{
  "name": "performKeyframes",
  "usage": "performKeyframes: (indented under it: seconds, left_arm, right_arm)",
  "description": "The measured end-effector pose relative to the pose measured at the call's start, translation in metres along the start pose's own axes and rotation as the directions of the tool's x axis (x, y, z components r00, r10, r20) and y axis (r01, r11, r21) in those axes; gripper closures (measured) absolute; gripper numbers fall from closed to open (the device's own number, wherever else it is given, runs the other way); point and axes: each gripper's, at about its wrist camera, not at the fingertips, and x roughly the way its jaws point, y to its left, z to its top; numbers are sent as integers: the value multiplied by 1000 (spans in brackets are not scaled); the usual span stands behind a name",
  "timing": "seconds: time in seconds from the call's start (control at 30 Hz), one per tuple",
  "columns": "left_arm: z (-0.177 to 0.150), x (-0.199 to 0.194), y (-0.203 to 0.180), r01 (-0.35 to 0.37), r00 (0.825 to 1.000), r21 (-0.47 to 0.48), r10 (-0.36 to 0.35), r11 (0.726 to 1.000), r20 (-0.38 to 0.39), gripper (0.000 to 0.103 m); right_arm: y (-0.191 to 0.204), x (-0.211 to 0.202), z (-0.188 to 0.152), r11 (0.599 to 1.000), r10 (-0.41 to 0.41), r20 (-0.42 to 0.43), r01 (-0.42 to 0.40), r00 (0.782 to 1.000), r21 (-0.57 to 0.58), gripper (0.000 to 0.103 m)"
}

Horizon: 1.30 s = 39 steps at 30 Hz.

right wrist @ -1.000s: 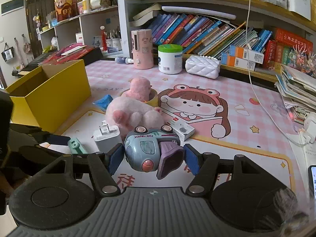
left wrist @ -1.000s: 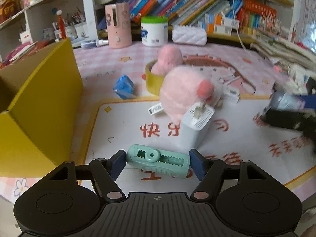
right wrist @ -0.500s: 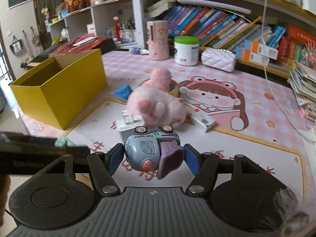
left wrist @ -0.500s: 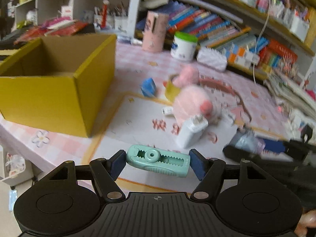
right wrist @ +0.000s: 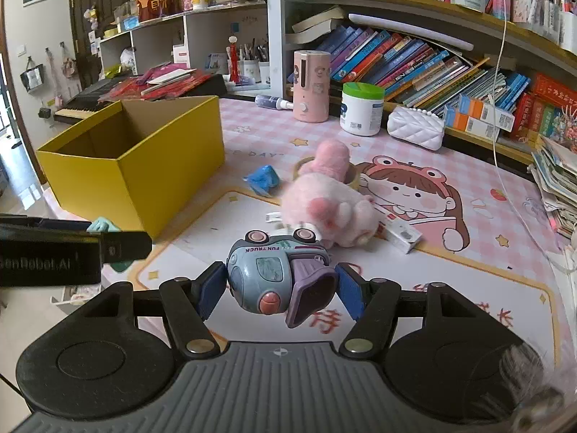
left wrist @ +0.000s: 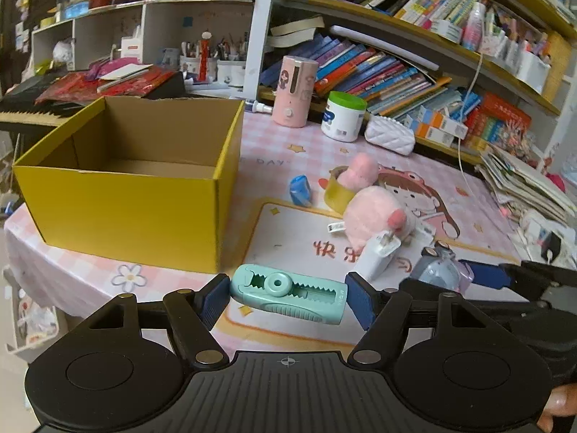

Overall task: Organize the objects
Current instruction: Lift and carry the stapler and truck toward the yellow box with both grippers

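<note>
While both grippers have lifted off the worktop [left wrist: 281,151] toward the open yellow cardboard box [left wrist: 144,209], left fingers [left wrist: 212,297] clamp a mint-green plastic correction-tape dispenser [left wrist: 288,294] and right fingers [right wrist: 211,290] clamp a blue-grey toy truck [right wrist: 277,274], tilted downward.

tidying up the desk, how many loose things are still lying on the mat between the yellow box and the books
5 that I can see: blue packet, tape roll, pink plush, white charger, small white box. The plush may hide more.

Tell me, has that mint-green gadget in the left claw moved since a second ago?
Yes. The mint-green gadget, clamped in the left gripper, was lifted off the white mat toward the yellow box.
</note>
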Motion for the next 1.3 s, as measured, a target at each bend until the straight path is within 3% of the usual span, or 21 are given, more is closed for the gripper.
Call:
performKeyframes:
  seconds: [0.8, 1.3]
  left_arm:
    - [-53, -76, 164, 41, 996, 6, -41, 999, -75, 33]
    - [-55, -109, 214, 25, 1000, -35, -25, 999, -4, 33]
  right_arm:
    - [203, -21, -47, 1000, -19, -82, 21, 996, 18, 39]
    - [266, -33, -41, 999, 2, -55, -4, 998, -45, 39]
